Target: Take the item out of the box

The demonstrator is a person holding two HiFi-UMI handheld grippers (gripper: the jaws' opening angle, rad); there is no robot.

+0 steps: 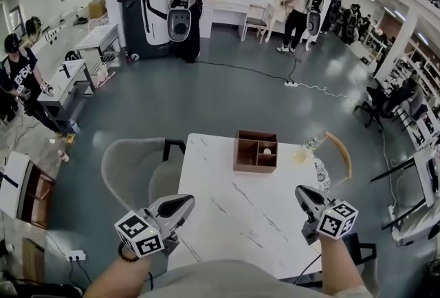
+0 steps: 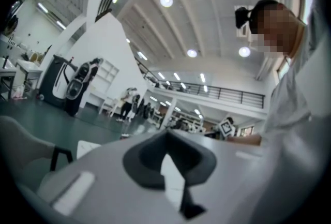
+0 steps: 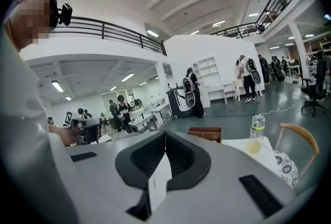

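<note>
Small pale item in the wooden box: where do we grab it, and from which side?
Likely straight down from above, pinching across its middle. The item looks small and rounded, low in a compartment of the box, whose walls block a sideways approach. Finer shape is too small to tell.

Box [image 1: 256,150] by the table's far edge = dark brown wood, pale item [image 1: 267,151] inside. Table [image 1: 227,221] is white marble-look w/ thin grey veins. Bottle [image 1: 307,148] at far right corner: clear, yellowish liquid. Left gripper [image 1: 184,203] & right gripper [image 1: 303,192] grey, b&w square-marker cubes.
</note>
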